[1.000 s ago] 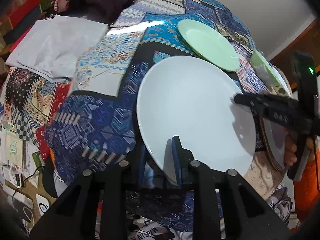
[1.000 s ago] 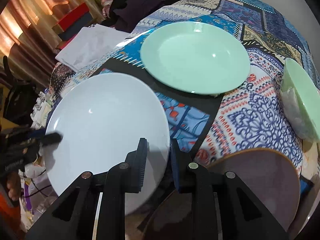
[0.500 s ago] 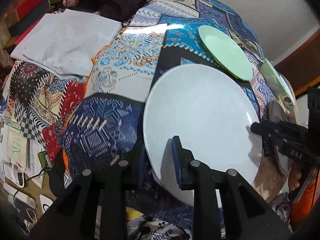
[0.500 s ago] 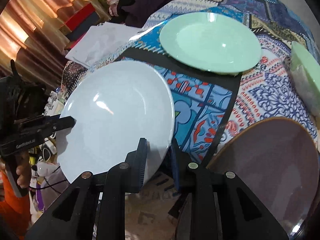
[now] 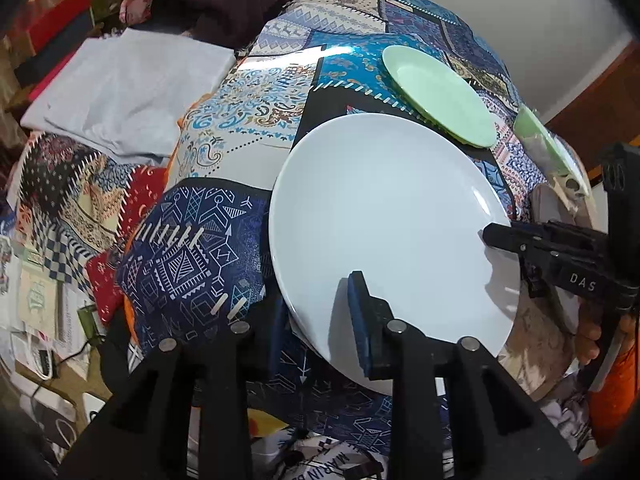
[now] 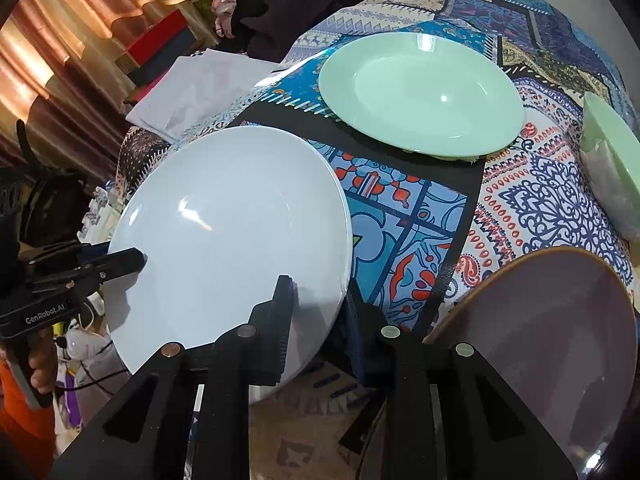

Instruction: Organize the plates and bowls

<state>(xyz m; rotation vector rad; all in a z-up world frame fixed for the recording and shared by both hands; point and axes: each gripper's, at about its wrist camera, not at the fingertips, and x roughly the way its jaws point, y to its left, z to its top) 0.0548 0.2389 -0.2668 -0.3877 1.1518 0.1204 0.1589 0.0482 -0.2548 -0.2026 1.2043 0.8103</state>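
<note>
You hold the white plate [image 5: 384,224] with both grippers, one at each side of its rim. It is tilted over the near part of the tablecloth [image 6: 540,200]. I cannot tell if its far rim touches the cloth.

In the left wrist view, the left gripper [image 5: 318,300] is at 6 o'clock. Its jaws have just been opening, and the plate's rim is between them. One finger lies over the upper face and the other passes under the rim. I cannot tell if the pads press on the plate. In this view the right gripper [image 5: 492,236] comes in from 3 o'clock, with its tip on the rim. Your hand [image 5: 588,336] is on its handle at 4 o'clock.

In the right wrist view, the fingers of the right gripper are nearly together and pinch the plate's rim at 6 o'clock. One pad is on the upper face and the other is below. The white plate fills the side from 8 to 10 o'clock.

The green plate [image 6: 420,92] lies flat on the tablecloth at 12 to 1 o'clock, apart from the white plate. The bowl [image 6: 612,168] is at 3 o'clock. The brown plate [image 6: 540,340] is at 4 to 5 o'clock, just beside the right gripper. A grey cloth [image 5: 120,88] lies at 10 o'clock in the left view.
</note>
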